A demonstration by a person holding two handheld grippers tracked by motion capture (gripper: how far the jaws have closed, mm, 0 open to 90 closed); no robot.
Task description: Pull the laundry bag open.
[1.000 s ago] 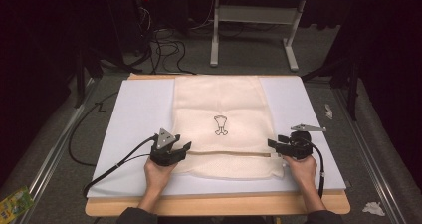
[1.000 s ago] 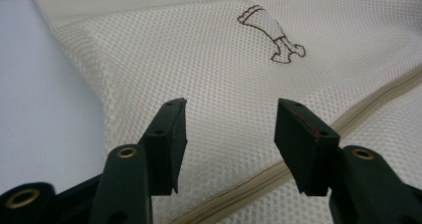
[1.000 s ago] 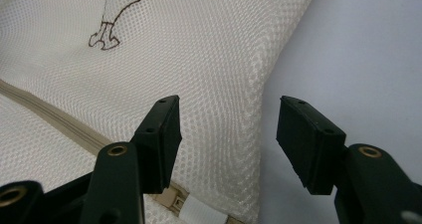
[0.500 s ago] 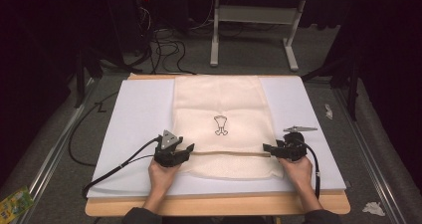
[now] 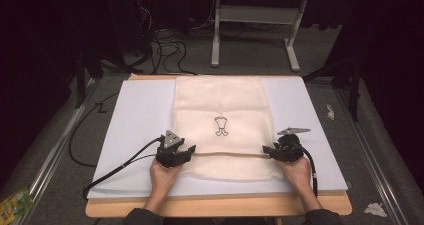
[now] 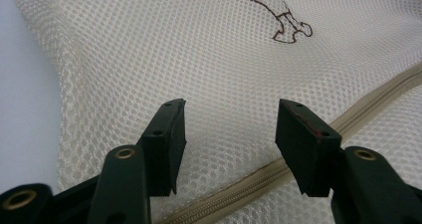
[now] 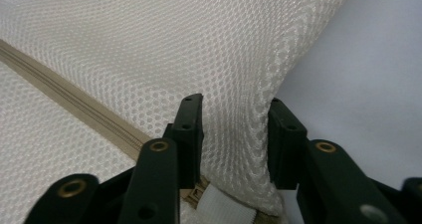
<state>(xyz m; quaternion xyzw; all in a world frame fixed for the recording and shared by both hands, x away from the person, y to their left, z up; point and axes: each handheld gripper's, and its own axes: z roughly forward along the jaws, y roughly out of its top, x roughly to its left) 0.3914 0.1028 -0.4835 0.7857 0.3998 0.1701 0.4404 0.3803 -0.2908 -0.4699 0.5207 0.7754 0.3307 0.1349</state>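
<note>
1. The cream mesh laundry bag (image 5: pixel 222 127) lies flat at the centre of the high view, long side running top to bottom.
2. A small dark printed figure (image 5: pixel 220 125) sits mid-bag.
3. Its beige zipper (image 5: pixel 227 154) crosses the lower part, closed.

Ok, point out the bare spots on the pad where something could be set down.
Bare strips of the white pad flank the mesh bag: left of it, and right. The near edge is crowded by the left tool and right tool.
</note>
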